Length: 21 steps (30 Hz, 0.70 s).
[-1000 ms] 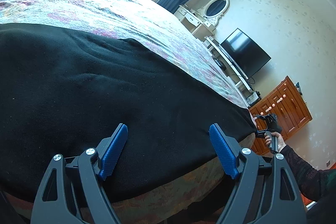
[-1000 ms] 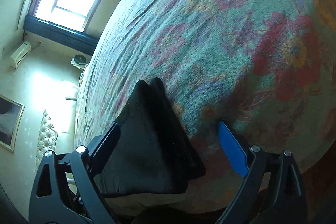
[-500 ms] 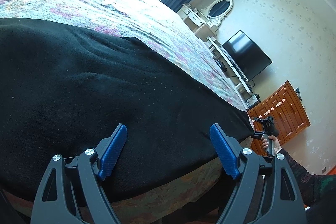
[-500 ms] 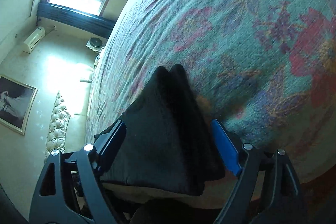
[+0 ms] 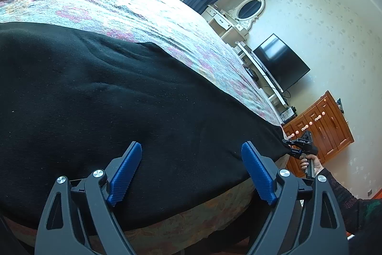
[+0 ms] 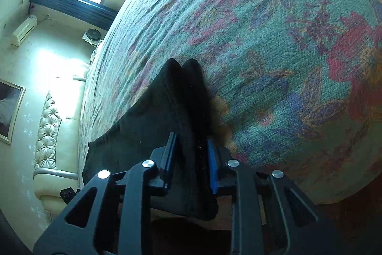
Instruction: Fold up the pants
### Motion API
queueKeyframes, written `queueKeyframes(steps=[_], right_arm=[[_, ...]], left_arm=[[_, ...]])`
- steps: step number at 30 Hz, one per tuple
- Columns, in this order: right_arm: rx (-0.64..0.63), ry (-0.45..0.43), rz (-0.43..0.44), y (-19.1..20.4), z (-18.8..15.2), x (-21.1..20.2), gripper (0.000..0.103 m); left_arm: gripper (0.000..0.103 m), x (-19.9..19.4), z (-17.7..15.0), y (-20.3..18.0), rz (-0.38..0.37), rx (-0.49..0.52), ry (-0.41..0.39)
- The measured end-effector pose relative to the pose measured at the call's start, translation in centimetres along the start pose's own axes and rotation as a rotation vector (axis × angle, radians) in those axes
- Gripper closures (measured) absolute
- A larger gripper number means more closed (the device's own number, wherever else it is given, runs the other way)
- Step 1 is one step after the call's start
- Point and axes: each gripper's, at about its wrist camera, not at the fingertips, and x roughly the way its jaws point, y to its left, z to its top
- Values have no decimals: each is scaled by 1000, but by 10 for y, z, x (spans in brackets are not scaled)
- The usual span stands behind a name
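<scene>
Black pants lie flat along the near edge of a floral bedspread. Above the wide end, my left gripper has its blue pads far apart and still opening; the cloth lies below and between them, untouched. At the far end, a person's hand holds the right gripper at the leg ends. In the right wrist view, the right gripper is closing, its pads pressing both sides of the bunched black leg ends.
The bedspread stretches far beyond the pants. Past the bed's foot stand a TV, a wooden dresser and a white dressing table with an oval mirror. A cream tufted sofa stands beside the bed.
The right gripper's jaws went from wide apart to pinched on the pants' leg ends, and it turned slightly. The left gripper stayed in place, its pads spreading a little.
</scene>
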Motion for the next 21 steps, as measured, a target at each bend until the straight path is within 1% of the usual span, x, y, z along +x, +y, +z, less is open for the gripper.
queueKeyframes(steps=[1, 4, 8, 13, 17, 21], right_arm=[[-9, -3, -12, 5, 0, -1, 88], [-25, -26, -19, 25, 0, -7, 90], [-61, -71, 54, 53, -1, -27, 91], [-140, -89, 105, 102, -5, -38, 91], [-198, -103, 156, 146, -8, -42, 91], [-268, -97, 170, 197, -19, -33, 91]], left_arm=[[19, 0, 0, 0, 0, 0, 0], [19, 0, -1, 0, -2, -2, 0], [19, 0, -2, 0, 0, -1, 3], [19, 1, -2, 1, 3, 2, 8], [18, 1, 1, 0, 7, -20, 11], [19, -2, 2, 0, 37, -62, -7]])
